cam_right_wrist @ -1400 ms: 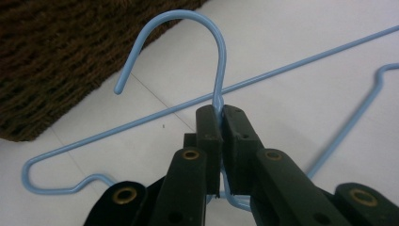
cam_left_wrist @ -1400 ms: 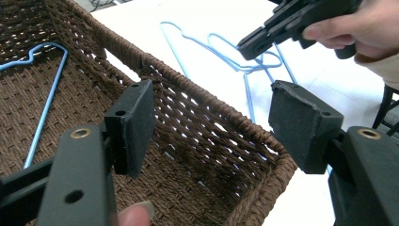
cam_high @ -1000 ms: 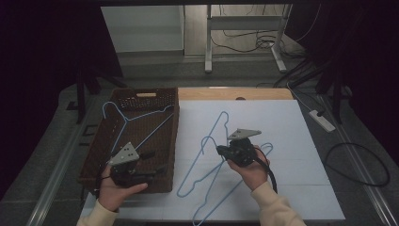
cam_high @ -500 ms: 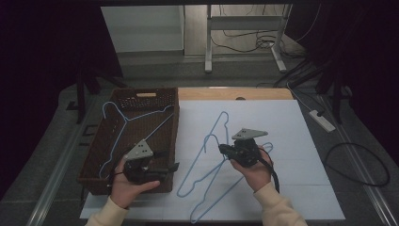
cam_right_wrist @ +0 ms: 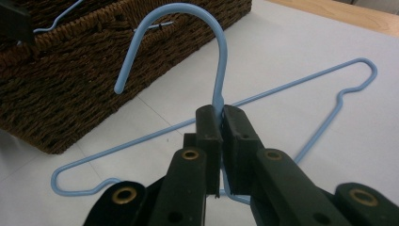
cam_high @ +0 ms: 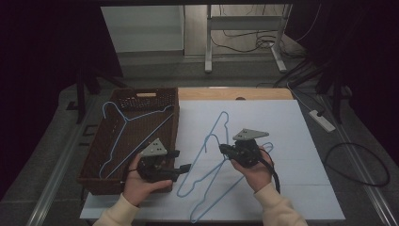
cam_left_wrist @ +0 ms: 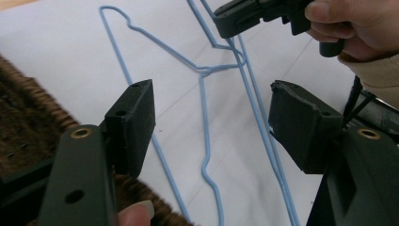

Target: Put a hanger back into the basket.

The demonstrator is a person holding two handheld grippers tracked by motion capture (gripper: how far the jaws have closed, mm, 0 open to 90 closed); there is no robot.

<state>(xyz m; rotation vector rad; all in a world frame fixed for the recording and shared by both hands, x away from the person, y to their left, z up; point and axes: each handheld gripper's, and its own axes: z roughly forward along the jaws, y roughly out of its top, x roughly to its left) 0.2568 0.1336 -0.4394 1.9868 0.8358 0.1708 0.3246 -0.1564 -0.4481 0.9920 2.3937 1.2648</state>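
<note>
Two blue wire hangers lie crossed on the white sheet. My right gripper (cam_high: 222, 149) (cam_right_wrist: 221, 117) is shut on the neck of one hanger (cam_right_wrist: 221, 56), just under its hook, which stands up towards the basket. The other hanger (cam_right_wrist: 301, 87) (cam_high: 220, 114) lies flat behind it. My left gripper (cam_high: 186, 167) (cam_left_wrist: 216, 122) is open by the basket's near right corner, its jaws wide apart and pointed at the hangers' wires (cam_left_wrist: 203, 94). The right gripper (cam_left_wrist: 244, 14) is at the top of the left gripper view. A third blue hanger (cam_high: 124, 125) rests in the basket.
A brown wicker basket (cam_high: 175, 117) (cam_right_wrist: 94, 70) stands on the table's left side. The white sheet (cam_high: 282, 122) covers the table's right part. A power strip (cam_high: 322, 120) and a black cable loop (cam_high: 357, 165) lie on the floor to the right.
My left gripper has moved right, from over the basket's front to its right corner near the hangers. The right gripper has stayed shut on the hanger and shifted slightly.
</note>
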